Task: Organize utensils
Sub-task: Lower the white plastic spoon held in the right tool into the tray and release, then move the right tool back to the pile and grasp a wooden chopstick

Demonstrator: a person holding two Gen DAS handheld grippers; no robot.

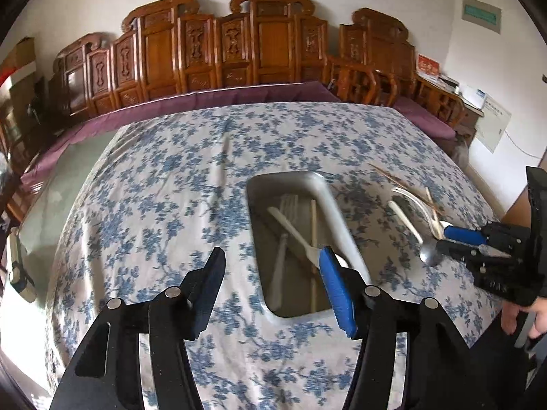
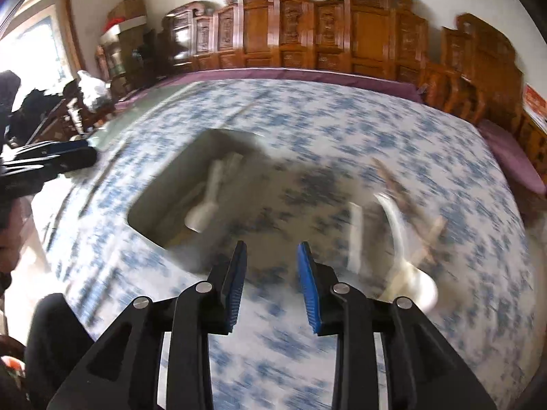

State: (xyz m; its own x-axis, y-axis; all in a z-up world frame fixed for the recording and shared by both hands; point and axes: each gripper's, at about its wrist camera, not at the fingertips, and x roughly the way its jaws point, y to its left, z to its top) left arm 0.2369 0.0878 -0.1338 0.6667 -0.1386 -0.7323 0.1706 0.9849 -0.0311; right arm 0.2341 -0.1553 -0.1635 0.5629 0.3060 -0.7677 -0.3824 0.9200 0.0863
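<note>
A metal tray lies on the flowered tablecloth and holds a white spoon, chopsticks and other pale utensils. My left gripper hangs open over the tray's near left corner, nothing between its fingers. To the right of the tray lie a metal spoon, white spoons and thin chopsticks. My right gripper reaches in beside them. The blurred right wrist view shows my right gripper open and empty above the cloth, the tray to its left and a white spoon to its right.
The tablecloth covers a glass-topped table with a purple edge. Carved wooden chairs line the far wall. A person's hand holds the right gripper at the table's right edge. Boxes and bags stand at the far left.
</note>
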